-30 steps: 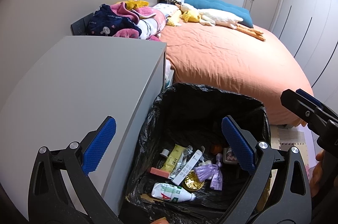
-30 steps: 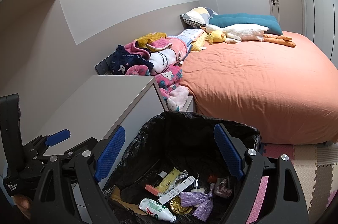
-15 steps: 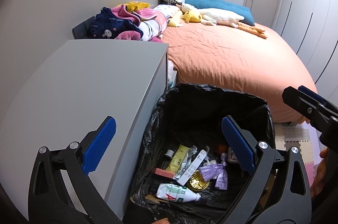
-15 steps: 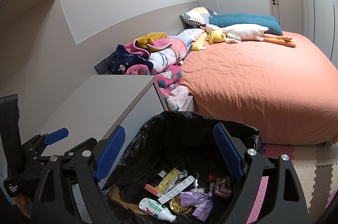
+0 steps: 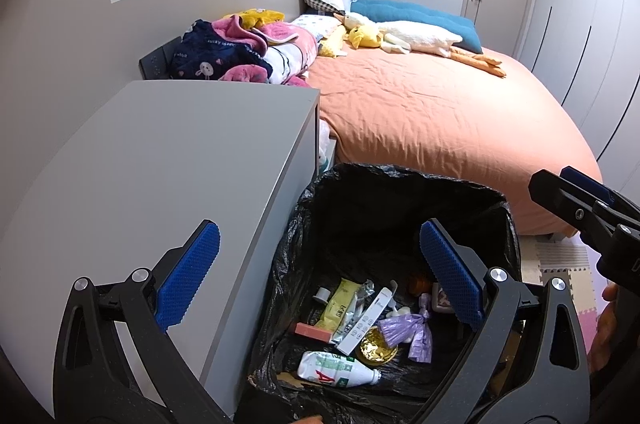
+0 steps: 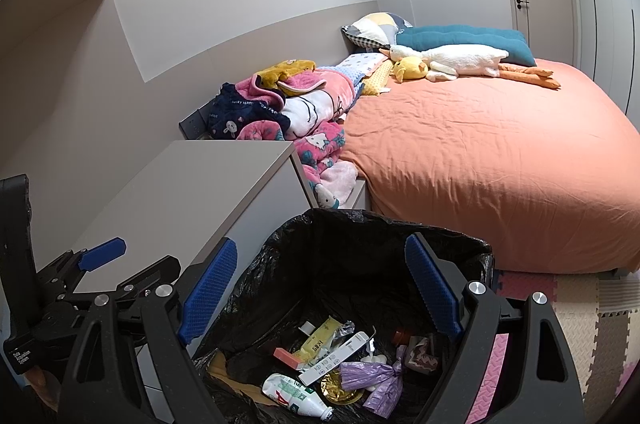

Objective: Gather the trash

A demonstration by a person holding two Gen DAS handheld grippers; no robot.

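Both tools over the bin. Left gripper spread wide, nothing between the blue pads; right gripper likewise wide, pads bare, nothing gripped. Both aimed down and forward, so each wrist view looks straight into the bin mouth, presumably for a check of the contents.

Trash bin on the floor, hard against the side of the grey cabinet, at the foot corner of the bed. Black liner folded over the rim, held open by it, so dropped items fall clear to the bottom.

Trash inside, loose at the bottom: white bottle on its side, nearest; white test-kit box lying diagonally over a yellow wrapper; knotted purple bag; gold foil disc touching the purple bag; small pink block on the left.

Cabinet top bare in both views. No loose trash seen on the bed or the foam floor mat; only heaped clothes, pillows, a plush goose.

Judgement: collection apparently at or near its end, with all visible trash already binned and both tools free. Remaining risk: unseen items outside these two views.
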